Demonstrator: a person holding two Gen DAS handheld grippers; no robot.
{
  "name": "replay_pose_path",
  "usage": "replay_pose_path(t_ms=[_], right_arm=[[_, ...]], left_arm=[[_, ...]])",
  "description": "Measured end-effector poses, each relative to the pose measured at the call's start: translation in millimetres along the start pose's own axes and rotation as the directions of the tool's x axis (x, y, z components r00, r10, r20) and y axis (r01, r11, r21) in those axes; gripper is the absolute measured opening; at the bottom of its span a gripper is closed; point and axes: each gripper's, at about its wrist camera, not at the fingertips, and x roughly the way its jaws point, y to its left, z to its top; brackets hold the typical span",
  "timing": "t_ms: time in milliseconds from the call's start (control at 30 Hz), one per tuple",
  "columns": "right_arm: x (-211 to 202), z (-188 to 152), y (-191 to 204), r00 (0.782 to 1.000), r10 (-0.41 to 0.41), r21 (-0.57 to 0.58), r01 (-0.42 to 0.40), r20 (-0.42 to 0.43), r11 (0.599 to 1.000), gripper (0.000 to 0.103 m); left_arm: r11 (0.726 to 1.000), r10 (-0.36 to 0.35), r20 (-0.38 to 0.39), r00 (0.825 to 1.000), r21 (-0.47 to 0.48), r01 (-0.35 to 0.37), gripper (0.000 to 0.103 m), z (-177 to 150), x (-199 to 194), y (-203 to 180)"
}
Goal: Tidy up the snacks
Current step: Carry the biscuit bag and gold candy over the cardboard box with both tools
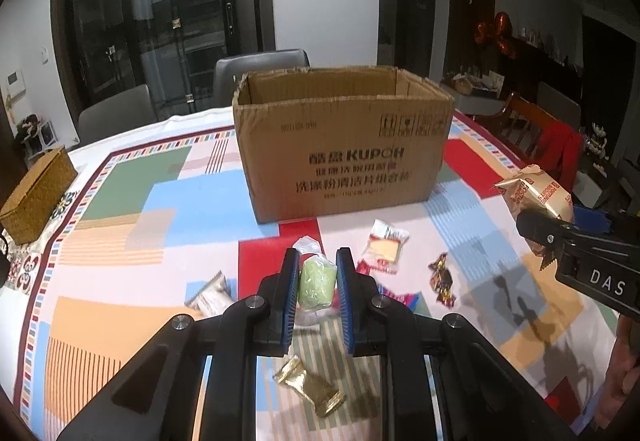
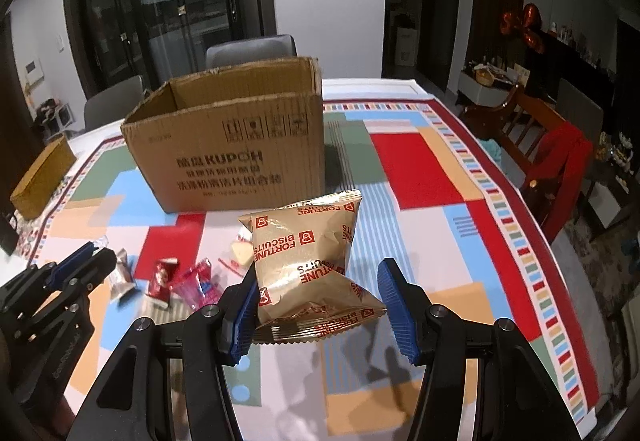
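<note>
An open cardboard box [image 1: 344, 157] stands mid-table; it also shows in the right wrist view [image 2: 232, 157]. My left gripper [image 1: 318, 261] is shut on a green wrapped snack [image 1: 316, 283], held above the table in front of the box. My right gripper [image 2: 320, 281] is closed on a gold Fortune Biscuits bag [image 2: 308, 249], lifted right of the box; the bag [image 1: 536, 193] and that gripper [image 1: 560, 229] show at the right of the left wrist view. Loose snacks lie below: a cake packet [image 1: 384, 245], a red candy [image 1: 442, 277], a gold packet [image 1: 312, 389], a silver packet [image 1: 210, 295].
A colourful patterned tablecloth [image 1: 132, 177] covers the table. A woven basket [image 1: 36, 197] sits at the left edge. Grey chairs [image 1: 260, 73] stand behind the table and a wooden chair with red cloth [image 2: 560, 161] at the right. Red and pink wrappers [image 2: 184, 277] lie near the left gripper [image 2: 86, 259].
</note>
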Motion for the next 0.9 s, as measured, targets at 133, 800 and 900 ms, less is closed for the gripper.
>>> replay_pose_path(t_ms=[133,800,900], right_arm=[[-4,11,1,1.0,0.001,-0.001,-0.001,0.026,1.0,0.057],[-10,69,3,0.993,0.009,-0.001,-0.009,0.114,1.0,0.057],[-8,78,3,0.992,0.009,-0.003,-0.009,0.125,1.0,0.058]], left_arm=[[1.0,0.003,0.031,1.0,-0.002,-0.003,0.019,16,-3,1],[1.0,0.008,0.108,0.994,-0.008,-0.007,0.019,80,2,7],[1.0,0.006,0.118,0.993,-0.006,-0.006,0.019,90,5,8]])
